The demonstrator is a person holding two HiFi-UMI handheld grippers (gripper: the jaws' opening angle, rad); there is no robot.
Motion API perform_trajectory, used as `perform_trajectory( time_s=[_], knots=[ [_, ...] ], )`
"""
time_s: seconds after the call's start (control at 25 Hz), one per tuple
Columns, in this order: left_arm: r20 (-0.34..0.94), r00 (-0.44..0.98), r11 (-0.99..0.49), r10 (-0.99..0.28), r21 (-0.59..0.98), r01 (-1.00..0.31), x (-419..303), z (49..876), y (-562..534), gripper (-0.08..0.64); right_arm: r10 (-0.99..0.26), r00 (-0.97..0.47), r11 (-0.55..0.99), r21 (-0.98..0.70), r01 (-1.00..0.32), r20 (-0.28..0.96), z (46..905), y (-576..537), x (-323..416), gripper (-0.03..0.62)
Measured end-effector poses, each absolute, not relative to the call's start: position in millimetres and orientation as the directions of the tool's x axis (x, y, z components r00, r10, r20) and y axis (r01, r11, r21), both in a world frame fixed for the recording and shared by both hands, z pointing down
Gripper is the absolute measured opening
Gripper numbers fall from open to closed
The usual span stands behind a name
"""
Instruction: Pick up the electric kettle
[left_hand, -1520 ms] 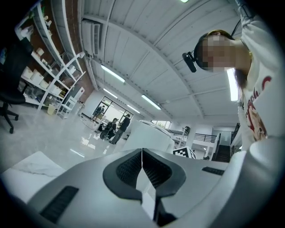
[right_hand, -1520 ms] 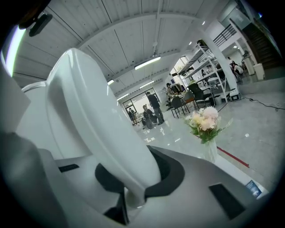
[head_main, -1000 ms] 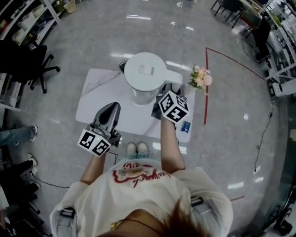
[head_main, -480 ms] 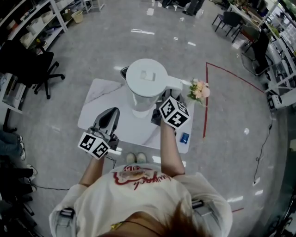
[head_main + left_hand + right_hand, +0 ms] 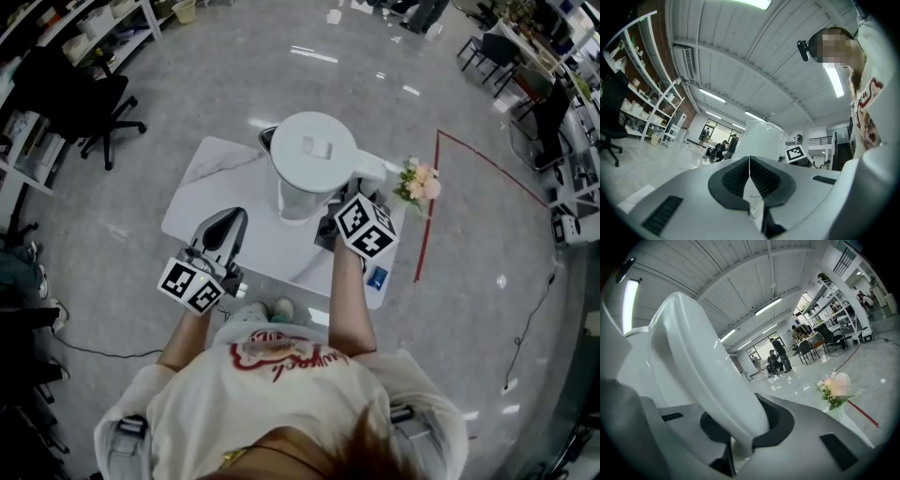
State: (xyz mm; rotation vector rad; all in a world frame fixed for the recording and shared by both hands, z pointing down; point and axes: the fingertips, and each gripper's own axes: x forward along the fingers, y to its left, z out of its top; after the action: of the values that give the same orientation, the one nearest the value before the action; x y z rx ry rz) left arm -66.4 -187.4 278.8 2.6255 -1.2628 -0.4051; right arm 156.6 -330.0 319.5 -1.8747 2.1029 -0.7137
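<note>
Both grippers point forward, roughly level. Right gripper (image 5: 740, 430) is clamped on the curved white handle (image 5: 705, 366) of the white plastic electric kettle (image 5: 312, 161), kettle body just ahead of it. Left gripper (image 5: 749, 164) has jaws pressed together, empty, kettle off to its right, white marble table (image 5: 202, 187) below.

nothing legible: red cursive print on cream t-shirt (image 5: 281, 361) too blurred; only letterless black-and-white squares on left white marker cube (image 5: 190, 285) and right white marker cube (image 5: 367, 226).
</note>
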Motion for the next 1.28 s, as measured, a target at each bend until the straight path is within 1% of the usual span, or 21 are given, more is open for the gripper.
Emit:
perform_trajectory(
  time_s=[0.2, 0.4, 0.68, 0.92, 1.08, 1.28],
  knots=[
    [-0.166, 0.603, -0.624, -0.780, 0.273, -0.732, -64, 279, -166, 0.012, -0.979, -0.149, 0.062, -0.489, -0.870, 0.141, 319, -313, 159, 0.058],
    [-0.205, 0.556, -0.593, -0.805, 0.267, -0.760, -90, 290, -139, 0.014, -0.979, -0.171, 0.097, -0.480, -0.872, 0.112, 327, -289, 135, 0.058],
    [-0.173, 0.560, -0.585, -0.811, 0.266, -0.766, -119, 296, -61, 0.012, -0.977, -0.167, 0.080, -0.499, -0.863, 0.131, 342, -204, 106, 0.058],
    [-0.170, 0.567, -0.592, -0.806, 0.247, -0.767, -150, 299, 27, 0.014, -0.980, -0.167, 0.084, -0.528, -0.845, 0.112, 343, -115, 69, 0.058],
    [-0.160, 0.586, -0.607, -0.795, 0.249, -0.755, -157, 302, 83, 0.014, -0.979, -0.165, 0.076, -0.535, -0.841, 0.120, 346, -53, 60, 0.058],
    [-0.177, 0.584, -0.610, -0.792, 0.243, -0.754, -160, 289, 129, 0.014, -0.977, -0.175, 0.084, -0.529, -0.844, 0.124, 331, -8, 60, 0.058]
  ],
)
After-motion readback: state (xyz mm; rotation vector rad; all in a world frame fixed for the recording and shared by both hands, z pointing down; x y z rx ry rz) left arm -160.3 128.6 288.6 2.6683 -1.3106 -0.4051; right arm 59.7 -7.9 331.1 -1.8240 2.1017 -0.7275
